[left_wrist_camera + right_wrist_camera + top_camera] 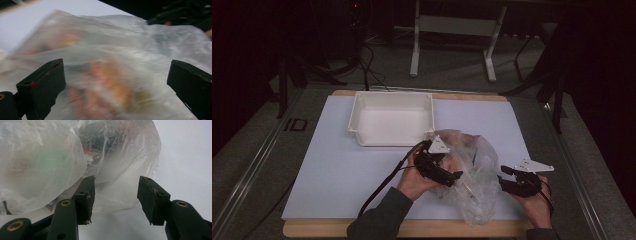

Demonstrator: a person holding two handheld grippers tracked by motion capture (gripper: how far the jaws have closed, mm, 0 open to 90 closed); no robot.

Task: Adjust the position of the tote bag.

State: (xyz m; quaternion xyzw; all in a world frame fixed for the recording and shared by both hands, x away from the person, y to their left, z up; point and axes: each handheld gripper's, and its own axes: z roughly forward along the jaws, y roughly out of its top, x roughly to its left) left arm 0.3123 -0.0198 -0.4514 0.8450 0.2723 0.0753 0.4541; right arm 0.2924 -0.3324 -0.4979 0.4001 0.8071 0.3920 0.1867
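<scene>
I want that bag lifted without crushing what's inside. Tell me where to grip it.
Probably pinch the loose, empty film at the bag's near edge, coming in low from the right gripper's side. The plastic there lies slack on the table, while the lumpy contents sit farther in.

Wooden-edged desk (312, 231) under a white sheet (337, 170) — on it, white empty bin (392, 119) at the far middle, clear plastic bag (477, 170) near right.

One plastic bag (472, 175), one white bin (392, 119), two grippers.
</scene>
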